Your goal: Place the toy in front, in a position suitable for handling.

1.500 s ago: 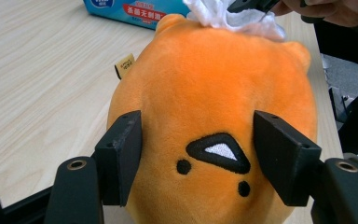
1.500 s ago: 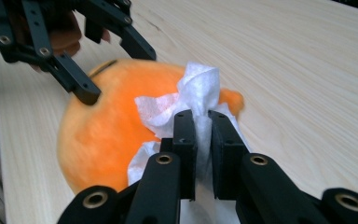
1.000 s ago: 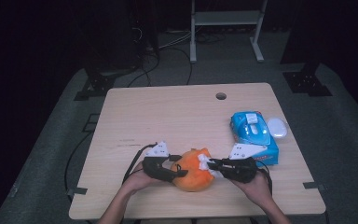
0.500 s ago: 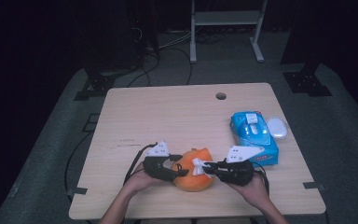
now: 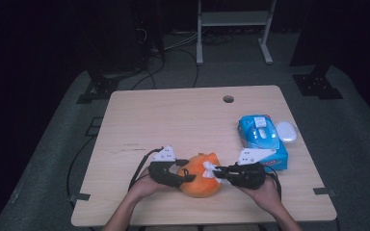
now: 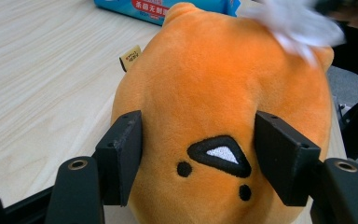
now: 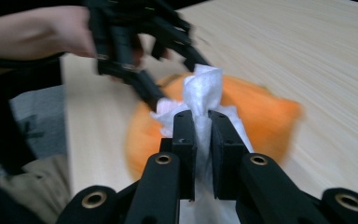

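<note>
Left gripper view: plush toy (image 6: 223, 107) facing camera

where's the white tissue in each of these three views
High view: white tissue on the orange plush, at the right gripper tip.
Left gripper view: blurred, top right, on the plush.
Right gripper view: centre, pinched between the jaws.
Shared landmark: the orange plush.

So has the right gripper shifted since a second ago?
Yes, slightly. In the high view the right gripper, shut on a white wipe, has slid left along the table, away from the blue wipes pack, further over the orange plush toy.
</note>
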`<act>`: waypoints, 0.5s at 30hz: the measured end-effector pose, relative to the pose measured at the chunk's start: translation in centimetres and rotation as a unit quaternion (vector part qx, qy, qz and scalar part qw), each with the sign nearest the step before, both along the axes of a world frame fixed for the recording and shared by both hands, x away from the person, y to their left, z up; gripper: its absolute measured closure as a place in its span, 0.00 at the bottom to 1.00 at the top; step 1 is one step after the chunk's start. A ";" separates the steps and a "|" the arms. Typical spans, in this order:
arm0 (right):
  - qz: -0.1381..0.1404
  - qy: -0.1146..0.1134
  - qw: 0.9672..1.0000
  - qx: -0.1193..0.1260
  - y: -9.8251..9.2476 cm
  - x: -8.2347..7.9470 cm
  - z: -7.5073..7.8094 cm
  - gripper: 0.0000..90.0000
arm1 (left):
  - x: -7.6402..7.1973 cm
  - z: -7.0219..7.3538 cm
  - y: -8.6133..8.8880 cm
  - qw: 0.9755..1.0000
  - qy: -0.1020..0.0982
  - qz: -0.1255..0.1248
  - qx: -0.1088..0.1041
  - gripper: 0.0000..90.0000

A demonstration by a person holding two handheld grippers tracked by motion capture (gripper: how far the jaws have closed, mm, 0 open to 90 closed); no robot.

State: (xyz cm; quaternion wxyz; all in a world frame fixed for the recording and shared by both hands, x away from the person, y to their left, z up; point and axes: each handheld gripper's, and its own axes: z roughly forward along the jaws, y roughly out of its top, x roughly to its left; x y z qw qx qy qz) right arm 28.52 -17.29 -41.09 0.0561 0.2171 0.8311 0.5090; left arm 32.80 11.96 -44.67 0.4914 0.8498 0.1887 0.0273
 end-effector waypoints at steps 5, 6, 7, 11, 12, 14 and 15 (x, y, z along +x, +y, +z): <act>-0.004 -0.006 1.000 -0.014 0.4 0.1 0.0 0.90 | -0.1 0.1 -0.1 1.000 -0.001 0.000 0.002 0.39; -0.010 -0.004 1.000 -0.016 0.2 0.3 -0.1 0.90 | -0.1 0.1 -0.2 1.000 -0.001 0.001 0.001 0.39; -0.017 -0.001 1.000 -0.019 -0.1 0.6 -0.2 0.90 | -0.1 0.1 -0.3 1.000 -0.002 0.002 0.002 0.39; -0.039 0.006 0.999 -0.022 -0.9 1.0 -0.3 0.90 | -0.1 0.2 -0.5 1.000 -0.002 0.008 0.002 0.39; -0.040 0.006 0.999 -0.021 -0.9 1.0 -0.3 0.90 | -0.2 0.2 -0.5 1.000 -0.003 0.007 0.005 0.39; -0.035 -0.004 0.999 -0.020 -0.5 0.6 -0.1 0.90 | -0.4 0.4 -0.8 1.000 -0.007 0.005 0.007 0.38; -0.031 -0.008 0.999 -0.020 -0.2 0.4 0.1 0.90 | -0.6 0.6 -1.0 1.000 -0.012 0.001 0.008 0.38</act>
